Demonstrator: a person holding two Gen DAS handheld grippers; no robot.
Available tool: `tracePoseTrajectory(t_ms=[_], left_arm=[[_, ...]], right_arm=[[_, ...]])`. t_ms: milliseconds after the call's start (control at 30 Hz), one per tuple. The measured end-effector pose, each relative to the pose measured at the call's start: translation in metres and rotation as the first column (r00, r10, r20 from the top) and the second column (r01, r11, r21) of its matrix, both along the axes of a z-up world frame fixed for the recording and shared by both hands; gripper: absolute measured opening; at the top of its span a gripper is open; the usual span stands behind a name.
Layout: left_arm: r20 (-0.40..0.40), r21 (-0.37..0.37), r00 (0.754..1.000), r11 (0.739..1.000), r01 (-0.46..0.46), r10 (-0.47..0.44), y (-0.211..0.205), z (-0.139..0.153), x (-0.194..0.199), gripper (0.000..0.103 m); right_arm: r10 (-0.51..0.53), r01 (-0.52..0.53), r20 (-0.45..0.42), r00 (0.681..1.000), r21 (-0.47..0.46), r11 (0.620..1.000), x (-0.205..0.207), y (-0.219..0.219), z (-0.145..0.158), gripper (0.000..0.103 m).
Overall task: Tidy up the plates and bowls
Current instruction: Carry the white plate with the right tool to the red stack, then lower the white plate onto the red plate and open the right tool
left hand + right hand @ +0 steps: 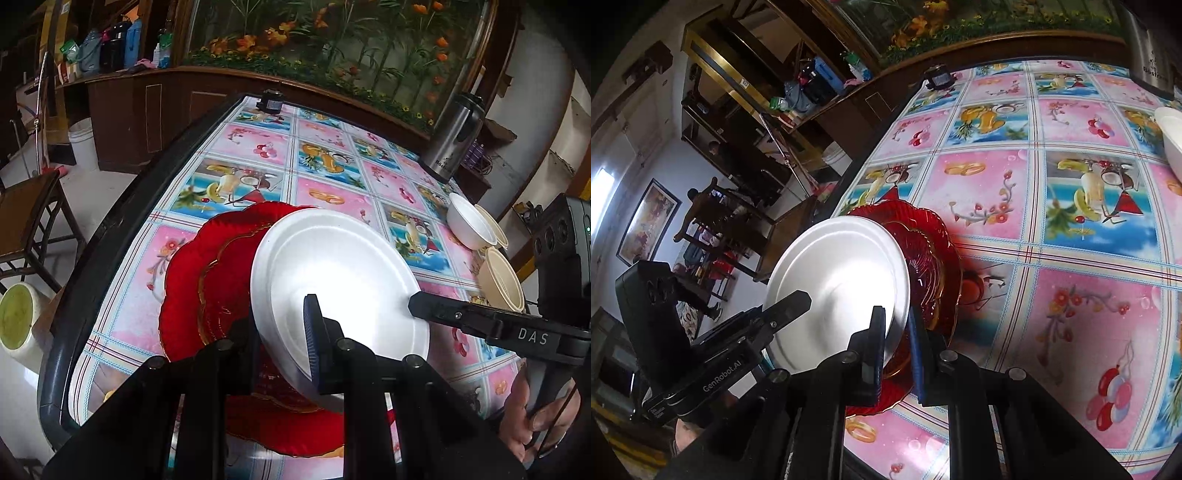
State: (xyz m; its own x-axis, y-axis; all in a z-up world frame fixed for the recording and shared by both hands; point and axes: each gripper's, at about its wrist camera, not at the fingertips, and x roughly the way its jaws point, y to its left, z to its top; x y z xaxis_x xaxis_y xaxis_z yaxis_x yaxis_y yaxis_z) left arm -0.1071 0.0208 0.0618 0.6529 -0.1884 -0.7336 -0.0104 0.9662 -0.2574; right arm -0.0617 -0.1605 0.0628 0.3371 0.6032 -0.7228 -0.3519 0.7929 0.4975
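Left gripper (pixel 284 332) pinches the near rim of the white foam plate (pixel 340 273); only one blue-padded finger shows on the plate's upper face, the other is hidden under the rim, so the grip reads as closed on the plate. Right gripper (pixel 895 347) clamps the opposite rim of the same white foam plate (pixel 842 291), fingers either side of the edge, closed on it. Plate is round, plain, glossy with glare, shallow raised rim, held tilted above the red glass plates (pixel 207 291), which are scalloped with gold trim and stacked on the floral tablecloth (pixel 332 155); how many are stacked is hard to tell, and their near side is hidden behind the gripper bodies. Whether the foam plate touches the red stack cannot be told. At the table's right edge a white foam bowl (pixel 467 221) lies tipped beside cream bowls (pixel 502 280), partly cut off by the right gripper's body. A steel thermos (pixel 456 138) stands behind them. A small dark object (pixel 271 101) at the far table edge is too blurred to name.
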Motion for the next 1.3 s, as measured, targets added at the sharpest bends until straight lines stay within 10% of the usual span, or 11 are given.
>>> tracePoseTrajectory(t_ms=[967, 1300], left_arm=[[-0.081, -0.018, 0.995, 0.998, -0.054, 0.052, 0.019, -0.027, 0.014, 0.018], [-0.053, -0.007, 0.995, 0.997, -0.080, 0.080, 0.023, -0.016, 0.010, 0.040]], right_arm=[[0.016, -0.015, 0.010, 1.000, -0.068, 0.998, 0.010, 0.022, -0.014, 0.015], [0.008, -0.006, 0.038, 0.999, -0.058, 0.998, 0.008, 0.016, -0.006, 0.023]])
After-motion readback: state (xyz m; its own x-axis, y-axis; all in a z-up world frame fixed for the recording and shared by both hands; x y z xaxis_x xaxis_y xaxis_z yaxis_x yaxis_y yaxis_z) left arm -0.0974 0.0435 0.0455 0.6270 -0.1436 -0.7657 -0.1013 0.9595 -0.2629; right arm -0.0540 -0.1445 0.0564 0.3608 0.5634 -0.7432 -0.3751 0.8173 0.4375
